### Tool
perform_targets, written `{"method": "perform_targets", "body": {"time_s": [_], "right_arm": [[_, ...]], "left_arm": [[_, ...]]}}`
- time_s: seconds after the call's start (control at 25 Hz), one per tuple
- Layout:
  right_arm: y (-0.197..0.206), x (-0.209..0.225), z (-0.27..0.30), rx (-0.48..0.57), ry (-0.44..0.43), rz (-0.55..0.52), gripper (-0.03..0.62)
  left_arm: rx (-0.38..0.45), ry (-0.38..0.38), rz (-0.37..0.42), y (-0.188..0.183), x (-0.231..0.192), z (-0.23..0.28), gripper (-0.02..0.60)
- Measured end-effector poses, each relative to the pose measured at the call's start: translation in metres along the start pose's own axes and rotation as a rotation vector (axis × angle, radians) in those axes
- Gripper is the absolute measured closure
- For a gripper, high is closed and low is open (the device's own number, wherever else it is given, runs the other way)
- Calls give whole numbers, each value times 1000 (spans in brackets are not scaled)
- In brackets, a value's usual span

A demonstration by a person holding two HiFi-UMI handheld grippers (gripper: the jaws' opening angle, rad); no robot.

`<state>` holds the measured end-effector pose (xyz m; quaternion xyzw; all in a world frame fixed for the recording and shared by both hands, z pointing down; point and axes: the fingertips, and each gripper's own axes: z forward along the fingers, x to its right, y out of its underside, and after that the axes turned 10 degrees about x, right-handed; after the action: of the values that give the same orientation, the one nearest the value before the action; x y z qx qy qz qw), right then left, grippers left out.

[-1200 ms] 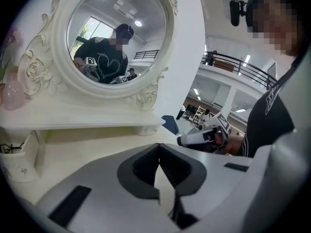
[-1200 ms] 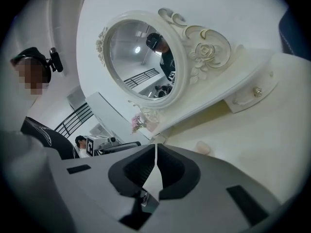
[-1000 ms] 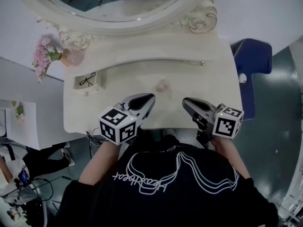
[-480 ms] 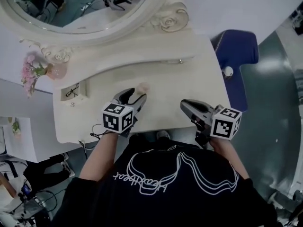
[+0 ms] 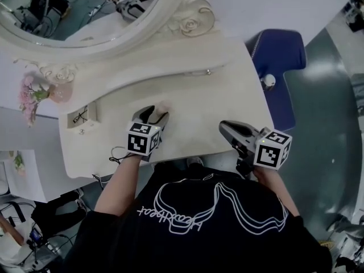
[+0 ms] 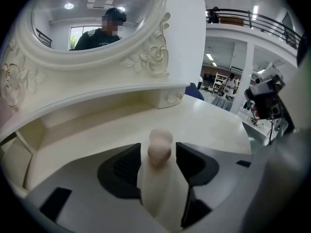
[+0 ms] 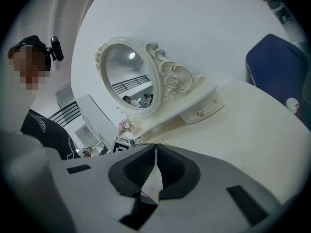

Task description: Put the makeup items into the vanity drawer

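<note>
A pale pink egg-shaped makeup sponge [image 5: 164, 106] stands upright on the cream vanity top [image 5: 199, 112]. My left gripper [image 5: 154, 116] reaches around it. In the left gripper view the sponge [image 6: 159, 147] sits between the jaws, which are opening, with a gap on each side. My right gripper [image 5: 228, 128] hovers at the vanity's front right edge, shut with nothing in it [image 7: 155, 152]. A small open drawer [image 5: 79, 117] at the left holds a thin black item. A closed drawer with a knob [image 5: 200, 73] sits under the right shelf.
A large oval mirror [image 5: 74, 10] with carved roses backs the vanity. Pink flowers in a vase [image 5: 35, 92] stand at the back left. A blue chair [image 5: 278, 53] is beside the vanity's right end. Cables hang under the front left edge.
My left gripper has gone forward from the front edge to the pink sponge, and its jaws have opened around it. The right gripper has stayed at the front right.
</note>
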<state>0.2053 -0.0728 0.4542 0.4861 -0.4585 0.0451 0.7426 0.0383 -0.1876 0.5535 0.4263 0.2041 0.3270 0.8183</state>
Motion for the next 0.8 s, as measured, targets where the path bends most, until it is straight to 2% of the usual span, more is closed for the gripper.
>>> {"method": "perform_targets", "body": {"time_s": [0.2,0.32,0.52,0.8], "right_arm": [[7,6,-5,0,22,18,574],[7,7,-6,3,27,20,574],[7,8,-7,7,25,35,574],[7,7,-2,-13,34,25,574]], "left_arm": [[-30,1,20,5,-2,6,387],[-40,10,37,7,0,7,433],[-46,7,88,8,2,7,440],[-56,65,71,3,15,1,444]]}}
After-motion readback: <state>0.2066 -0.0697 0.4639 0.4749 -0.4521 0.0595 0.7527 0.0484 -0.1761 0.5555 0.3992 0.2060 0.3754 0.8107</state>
